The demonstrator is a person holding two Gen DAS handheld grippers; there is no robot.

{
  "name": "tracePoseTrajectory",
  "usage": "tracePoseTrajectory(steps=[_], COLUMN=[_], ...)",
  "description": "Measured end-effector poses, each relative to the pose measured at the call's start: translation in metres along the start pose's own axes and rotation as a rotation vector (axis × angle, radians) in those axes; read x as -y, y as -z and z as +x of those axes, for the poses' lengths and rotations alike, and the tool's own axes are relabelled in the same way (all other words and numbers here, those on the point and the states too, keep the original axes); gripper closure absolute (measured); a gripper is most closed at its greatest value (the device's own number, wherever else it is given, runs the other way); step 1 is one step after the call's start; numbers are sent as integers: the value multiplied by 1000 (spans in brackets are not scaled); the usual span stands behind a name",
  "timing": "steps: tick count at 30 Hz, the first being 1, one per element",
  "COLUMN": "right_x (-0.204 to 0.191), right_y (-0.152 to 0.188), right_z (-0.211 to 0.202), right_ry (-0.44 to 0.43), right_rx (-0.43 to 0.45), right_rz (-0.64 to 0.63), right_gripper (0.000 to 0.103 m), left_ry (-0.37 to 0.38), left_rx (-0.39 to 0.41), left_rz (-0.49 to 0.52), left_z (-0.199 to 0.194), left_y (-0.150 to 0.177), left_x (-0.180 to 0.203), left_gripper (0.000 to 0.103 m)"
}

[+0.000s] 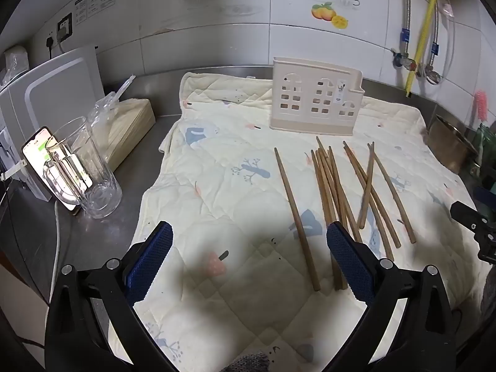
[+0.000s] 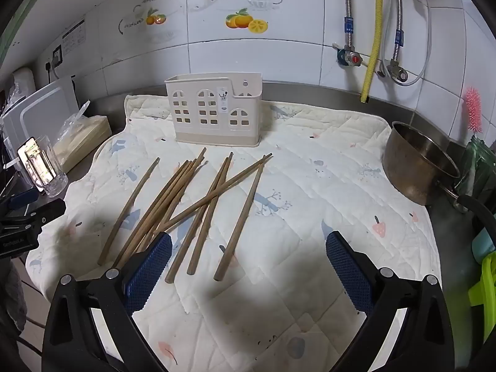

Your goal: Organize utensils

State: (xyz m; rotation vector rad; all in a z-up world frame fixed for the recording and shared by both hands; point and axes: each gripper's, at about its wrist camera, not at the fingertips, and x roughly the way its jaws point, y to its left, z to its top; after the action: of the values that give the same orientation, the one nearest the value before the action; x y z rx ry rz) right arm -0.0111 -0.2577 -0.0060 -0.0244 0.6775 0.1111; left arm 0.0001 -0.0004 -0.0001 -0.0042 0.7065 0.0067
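Chopsticks (image 2: 198,204) lie loose on quilted mat (image 2: 310,186), just ahead of both sets of fingers, w/ cream holder (image 2: 215,110) standing upright beyond them. Left gripper (image 1: 249,257) spread wide, nothing held; single stick between its fingers. Right gripper (image 2: 248,266) likewise released, stick ends between fingers.

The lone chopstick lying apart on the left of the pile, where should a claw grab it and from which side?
Probably best taken at mid-shaft from straight above. The lone chopstick lies flat on the quilted mat, clear of the pile, so open fingers can straddle it crosswise. The left claw is open and nearest, just beside its thick end.
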Motion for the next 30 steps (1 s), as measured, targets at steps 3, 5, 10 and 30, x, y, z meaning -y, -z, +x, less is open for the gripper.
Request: tracePoseTrajectory(steps=[3,5,10,30], right_x=[0,0,-1,-8], right_y=[0,0,0,1], right_z=[0,0,-1,4], right_ry=[1,3,-1,1], right_rx=[1,2,3,0], right_rz=[-1,3,2,3], right_gripper=[7,7,7,7], left_ry=[1,0,4,9], left_rx=[0,1,1,0], left_rz=[-3,-2,-4,-3], left_z=[0,0,0,0], left_y=[0,0,0,-2], left_x=[0,0,0,1], left_gripper=[5,5,5,5])
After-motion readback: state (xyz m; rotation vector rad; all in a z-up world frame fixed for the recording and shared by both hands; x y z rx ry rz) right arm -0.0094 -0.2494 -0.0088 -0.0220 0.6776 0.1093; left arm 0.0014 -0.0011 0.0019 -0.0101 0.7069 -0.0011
